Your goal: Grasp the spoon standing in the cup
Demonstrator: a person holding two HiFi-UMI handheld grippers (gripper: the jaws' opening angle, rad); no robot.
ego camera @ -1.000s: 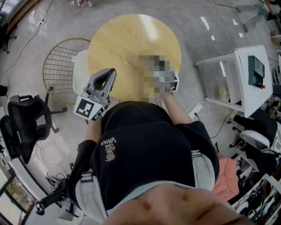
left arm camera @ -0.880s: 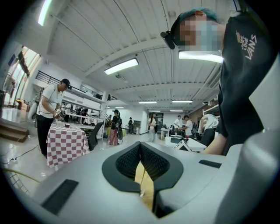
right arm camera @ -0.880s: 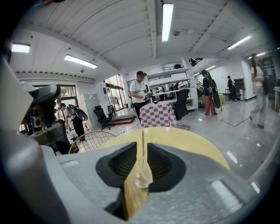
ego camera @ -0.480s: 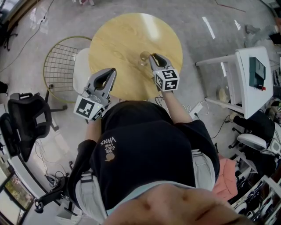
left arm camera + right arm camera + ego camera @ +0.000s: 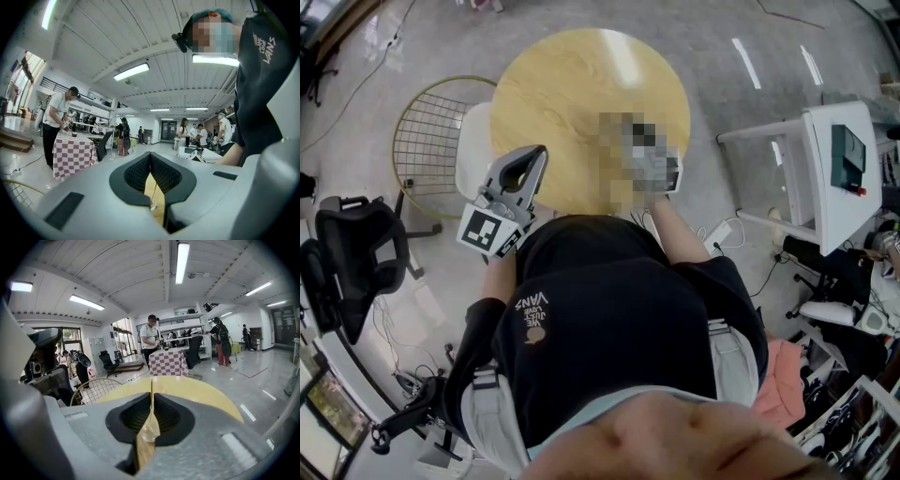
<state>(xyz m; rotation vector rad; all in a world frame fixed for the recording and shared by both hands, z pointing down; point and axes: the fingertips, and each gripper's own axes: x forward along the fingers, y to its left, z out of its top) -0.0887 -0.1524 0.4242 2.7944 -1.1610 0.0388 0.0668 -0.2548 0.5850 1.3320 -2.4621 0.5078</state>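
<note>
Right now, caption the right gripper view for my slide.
Right claw closed on the spoon handle above the glass cup on the round wooden table.

Spoon [image 5: 151, 387]: thin handle, upright, bowl down in cup [image 5: 149, 431]. Cup: small, clear glass, upright on the round wooden table [image 5: 201, 391]. My right claw [image 5: 151, 398] pinches the handle.

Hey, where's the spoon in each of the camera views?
Head view: hidden under the blur patch over the round wooden table.
Left gripper view: spoon low centre, small, framed by the jaws' gap.
Right gripper view: centre, handle upright, pinched between the jaws.
Shared landmark: the round wooden table.
</note>
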